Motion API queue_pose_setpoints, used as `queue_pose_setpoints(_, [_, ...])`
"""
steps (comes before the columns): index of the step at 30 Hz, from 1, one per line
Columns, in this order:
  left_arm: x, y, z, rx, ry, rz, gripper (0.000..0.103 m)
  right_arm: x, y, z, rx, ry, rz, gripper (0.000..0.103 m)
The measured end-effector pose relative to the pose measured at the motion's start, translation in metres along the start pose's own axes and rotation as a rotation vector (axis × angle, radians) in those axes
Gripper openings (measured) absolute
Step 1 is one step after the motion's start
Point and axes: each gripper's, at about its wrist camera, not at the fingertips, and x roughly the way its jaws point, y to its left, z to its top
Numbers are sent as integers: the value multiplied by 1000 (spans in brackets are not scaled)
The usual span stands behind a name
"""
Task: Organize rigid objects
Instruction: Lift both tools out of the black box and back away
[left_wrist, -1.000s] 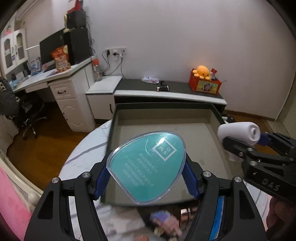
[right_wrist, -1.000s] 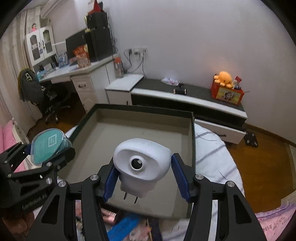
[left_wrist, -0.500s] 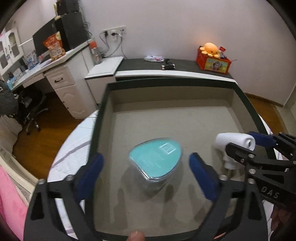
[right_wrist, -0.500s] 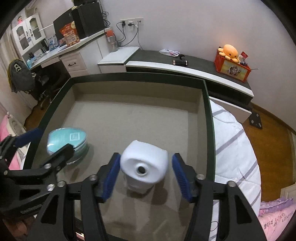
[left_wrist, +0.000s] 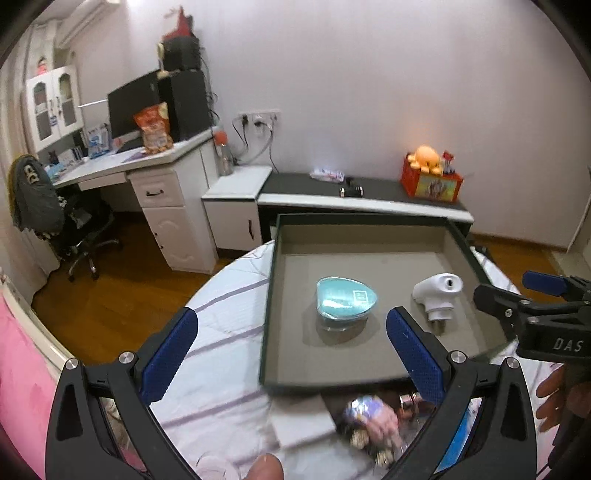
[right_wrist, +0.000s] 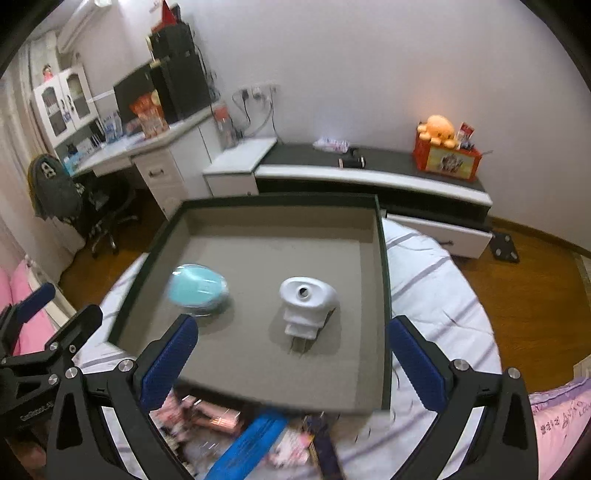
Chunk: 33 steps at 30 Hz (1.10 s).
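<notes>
Though blurred, teal case (right_wrist: 197, 290) lies beyond right gripper (right_wrist: 291, 358).

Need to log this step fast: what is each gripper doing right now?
Left gripper: open, holding nothing; jaws just opened, teal case lies in the tray.
Right gripper: open, holding nothing; jaws just opened, white plug lies in the tray.

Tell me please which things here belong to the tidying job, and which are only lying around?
Job:
tray
teal box, in tray
white plug, in tray
loose items before the tray

Lying about:
orange plush
red box
desk
chair
</notes>
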Motion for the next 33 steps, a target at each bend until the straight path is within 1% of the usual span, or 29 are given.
queue_pose_setpoints(3, [-27, 5, -8, -18, -8, 6, 103, -34, 8, -13, 11, -64, 0, 103])
queue_pose_setpoints(6, [-54, 8, -19, -26, -18, 14, 103, -67, 14, -34, 27, -115, 10, 103])
queue_pose_setpoints(11, [-93, 10, -36, -30, -34, 19, 103, -107, 19, -69, 35, -171, 7, 103])
queue_pose_setpoints(16, [-129, 8, -57, -33, -56, 23, 103, -141, 22, -102, 35, -220, -43, 103])
queue_pose_setpoints(21, [-153, 7, -76, -46, -59, 22, 103, -167, 28, -127, 27, -264, -82, 103])
queue_pose_setpoints(26, [-172, 3, -94, -53, -72, 35, 103, -185, 36, -145, 8, -299, -111, 103])
queue_pose_setpoints(33, [-179, -2, -108, -59, -60, 25, 103, -192, 36, -162, -3, -291, -104, 103])
